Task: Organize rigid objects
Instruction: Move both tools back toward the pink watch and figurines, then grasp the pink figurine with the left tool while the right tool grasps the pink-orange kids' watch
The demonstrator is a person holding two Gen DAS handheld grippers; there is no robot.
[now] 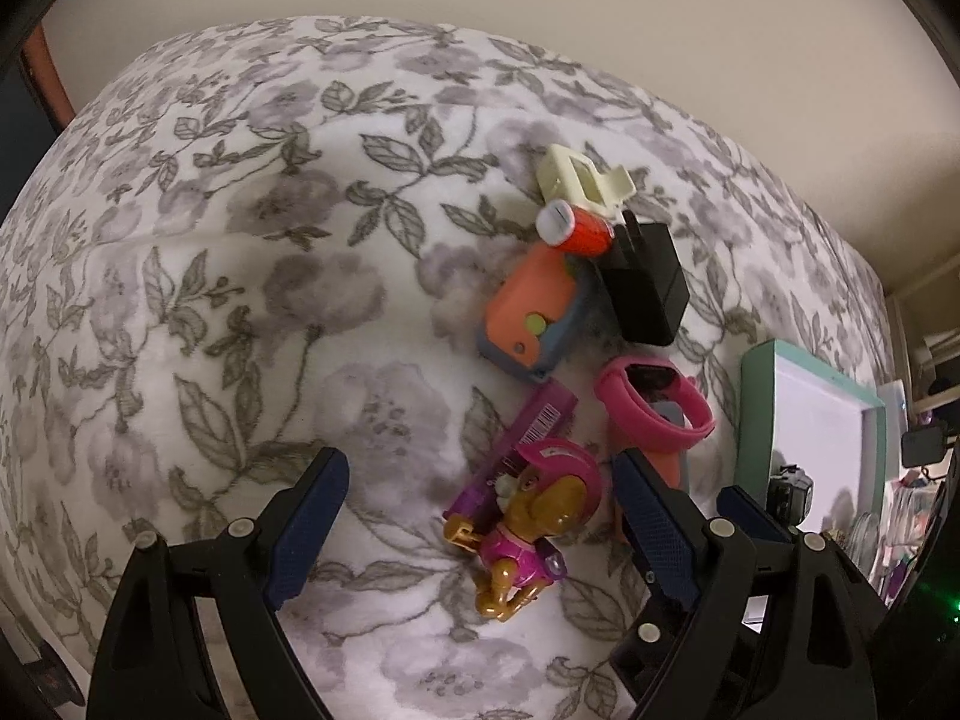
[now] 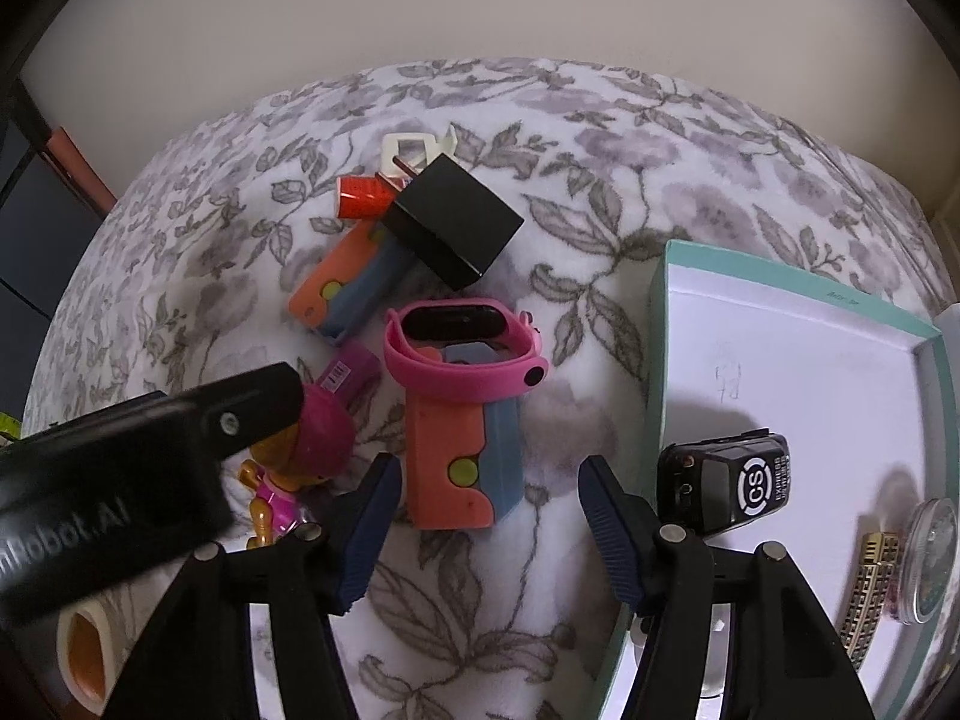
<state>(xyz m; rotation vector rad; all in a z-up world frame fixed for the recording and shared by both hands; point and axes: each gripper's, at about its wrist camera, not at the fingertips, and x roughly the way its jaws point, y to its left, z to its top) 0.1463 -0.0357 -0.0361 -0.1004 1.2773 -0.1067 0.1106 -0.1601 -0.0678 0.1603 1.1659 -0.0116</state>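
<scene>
A pile of small objects lies on a floral blanket (image 1: 240, 300). My left gripper (image 1: 480, 516) is open, its fingers on either side of a pink and gold toy pup figure (image 1: 528, 516) lying on a purple pack (image 1: 540, 420). My right gripper (image 2: 486, 528) is open and empty, just in front of an orange and blue toy block (image 2: 456, 468) under a pink wristband (image 2: 462, 348). A second orange and blue block (image 2: 342, 282), a black charger cube (image 2: 450, 222), an orange canister (image 2: 360, 198) and a cream plastic piece (image 2: 414, 147) lie further back.
A teal-edged white box (image 2: 810, 348) stands at the right and holds a black car key fob (image 2: 726, 480), a gold watch band (image 2: 870, 588) and a round silver thing (image 2: 936, 558). The left gripper's body (image 2: 120, 468) crosses the right wrist view. A wall is behind.
</scene>
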